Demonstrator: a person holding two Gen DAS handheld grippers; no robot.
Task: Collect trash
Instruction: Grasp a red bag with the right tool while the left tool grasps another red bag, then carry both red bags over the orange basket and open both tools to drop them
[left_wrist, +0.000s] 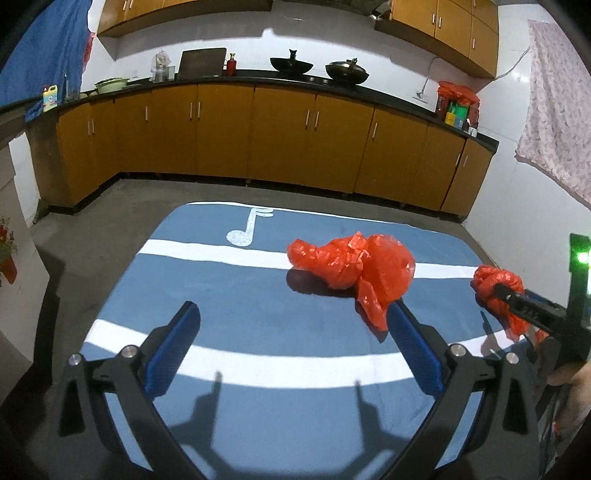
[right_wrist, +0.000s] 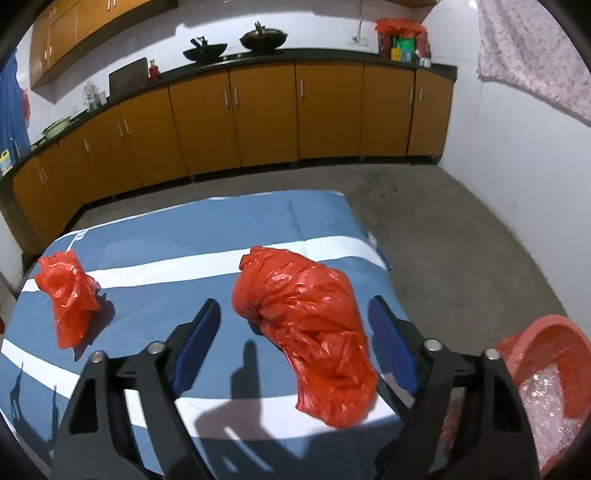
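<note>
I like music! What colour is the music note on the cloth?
White, on the blue striped cloth; the music note shows best in the left wrist view.

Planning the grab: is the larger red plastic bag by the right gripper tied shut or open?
Cannot tell. The larger red plastic bag lies crumpled on the blue striped cloth; no knot or mouth shows.

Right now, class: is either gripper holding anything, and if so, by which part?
Nothing is held. The left gripper is open over the cloth; the right gripper straddles the larger red bag, pads not touching it.
</note>
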